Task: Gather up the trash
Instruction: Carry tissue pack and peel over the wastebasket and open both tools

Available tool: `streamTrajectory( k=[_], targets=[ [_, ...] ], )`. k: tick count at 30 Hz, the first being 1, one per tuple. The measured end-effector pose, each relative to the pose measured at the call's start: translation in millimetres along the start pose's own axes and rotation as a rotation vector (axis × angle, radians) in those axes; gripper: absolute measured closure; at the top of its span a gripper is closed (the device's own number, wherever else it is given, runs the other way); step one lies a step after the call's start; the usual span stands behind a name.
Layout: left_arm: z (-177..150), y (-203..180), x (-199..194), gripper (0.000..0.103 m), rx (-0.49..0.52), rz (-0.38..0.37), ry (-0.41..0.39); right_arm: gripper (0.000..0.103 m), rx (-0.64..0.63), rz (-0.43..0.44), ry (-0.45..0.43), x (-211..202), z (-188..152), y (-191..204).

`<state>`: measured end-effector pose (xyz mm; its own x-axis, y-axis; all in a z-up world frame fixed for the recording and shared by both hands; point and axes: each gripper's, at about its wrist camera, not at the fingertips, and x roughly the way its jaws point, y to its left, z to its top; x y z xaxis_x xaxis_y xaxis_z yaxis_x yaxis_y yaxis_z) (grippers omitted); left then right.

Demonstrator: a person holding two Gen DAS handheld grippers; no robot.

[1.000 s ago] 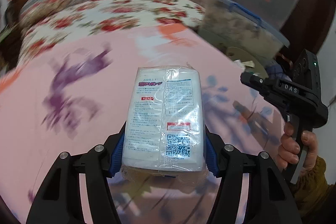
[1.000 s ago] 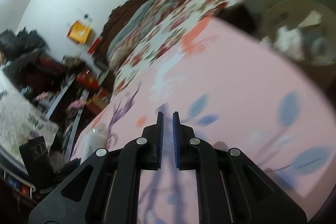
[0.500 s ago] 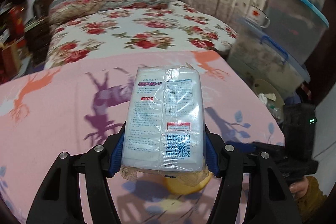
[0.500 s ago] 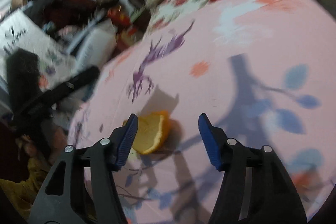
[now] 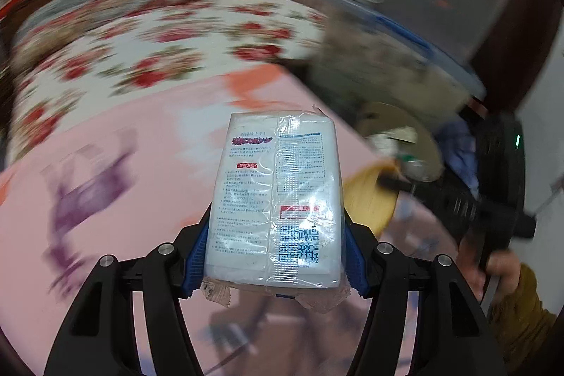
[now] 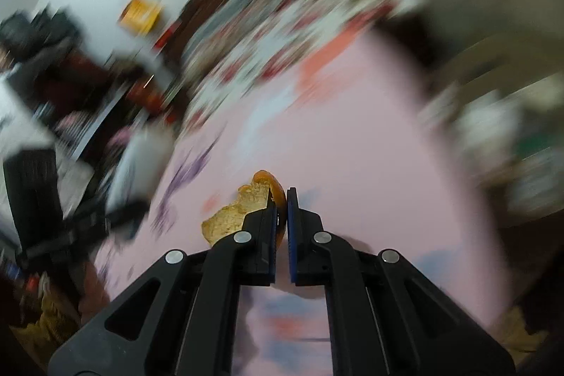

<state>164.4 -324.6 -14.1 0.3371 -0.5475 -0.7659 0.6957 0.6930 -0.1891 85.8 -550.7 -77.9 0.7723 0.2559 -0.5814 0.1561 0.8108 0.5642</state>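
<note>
The left gripper (image 5: 275, 256) pinches a white packet (image 5: 278, 196) wrapped in clear plastic, its blue-padded fingers (image 5: 197, 252) pressing on the packet's two long sides; the packet stands up between them, printed side to the camera, over a pink cloth (image 5: 123, 164) with purple and blue prints. The right gripper (image 6: 279, 217) has its fingers (image 6: 269, 235) nearly pressed together on a piece of orange peel (image 6: 243, 210); the peel's orange edge is caught in the narrow gap and its pale inner side sticks out to the left. In the left wrist view the same peel (image 5: 366, 199) shows just right of the packet, at the tip of the right gripper (image 5: 391, 180), which a hand (image 5: 493, 273) in a mustard sleeve holds. Beyond the cloth lie a bed with a flowered cover (image 5: 148, 37), stacked plastic boxes (image 5: 423, 23) and a round bin (image 5: 398, 133) with rubbish in it. Both views are blurred.
</note>
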Motion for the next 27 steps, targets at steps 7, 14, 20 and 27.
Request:
streamTrajectory(
  k=[7,14,20,27],
  targets=[
    [70.7,-105.5,96.9,0.044,0.08,-0.221,0.109,0.096,0.043,-0.352,-0.241,-98.0,54.4,-94.7],
    [112.0,-177.5,196.0,0.023,0.087,-0.251,0.223,0.093,-0.044,-0.582,-0.195,-90.6,69.0,-130.0],
    [104.4,-173.6,225.0,0.019,0.059,-0.186,0.262,0.089,0.033,-0.525,-0.075,-54.4,57.6,-167.1],
    [100.8,-138.5,177.0,0.016,0.047,-0.185,0.182,0.017,0.087,-0.473,-0.186,-55.7,57.6,-168.7]
  ],
)
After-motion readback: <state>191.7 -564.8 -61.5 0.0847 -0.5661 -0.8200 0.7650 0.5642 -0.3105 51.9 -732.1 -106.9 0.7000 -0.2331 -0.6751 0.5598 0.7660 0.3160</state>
